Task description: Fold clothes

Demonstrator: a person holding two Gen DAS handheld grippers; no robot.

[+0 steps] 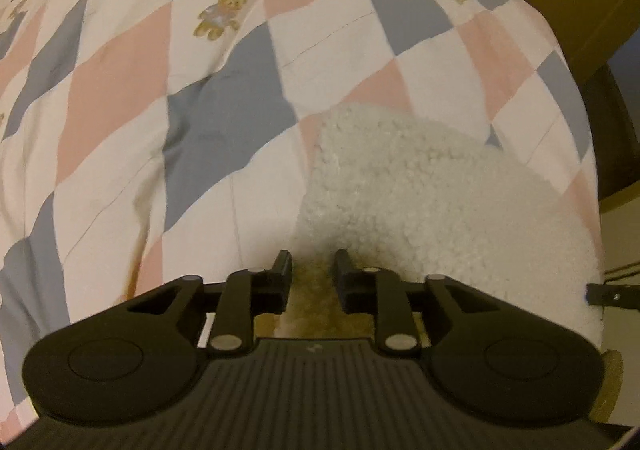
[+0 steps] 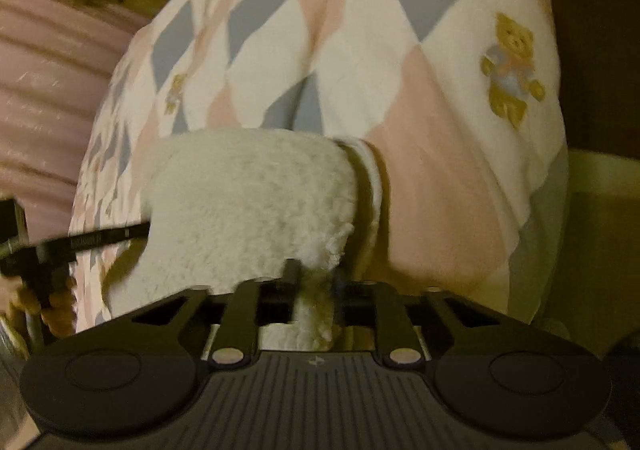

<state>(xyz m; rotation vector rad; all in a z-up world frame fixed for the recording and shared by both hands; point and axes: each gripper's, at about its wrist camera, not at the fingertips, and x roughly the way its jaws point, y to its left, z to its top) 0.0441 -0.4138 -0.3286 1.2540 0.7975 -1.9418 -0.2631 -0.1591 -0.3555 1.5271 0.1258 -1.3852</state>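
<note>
Fluffy white fleece clothing (image 1: 420, 201) lies on the checked bed cover (image 1: 160, 89) (it has little teddy bears on it), and in the left wrist view the left hand-held gripper (image 1: 311, 270) has its two fingers close together with the fleece edge pinched between them. In the right wrist view the right hand-held gripper (image 2: 314, 282) pinches another bit of the fleece, lifting it over the cover, while the left one pokes in from the left side.

I see a nubby, woolly white fleece (image 1: 420, 193) on a smooth, matt cotton quilt (image 1: 140, 89); my tools (image 1: 311, 270) are matt black ribbed plastic.
</note>
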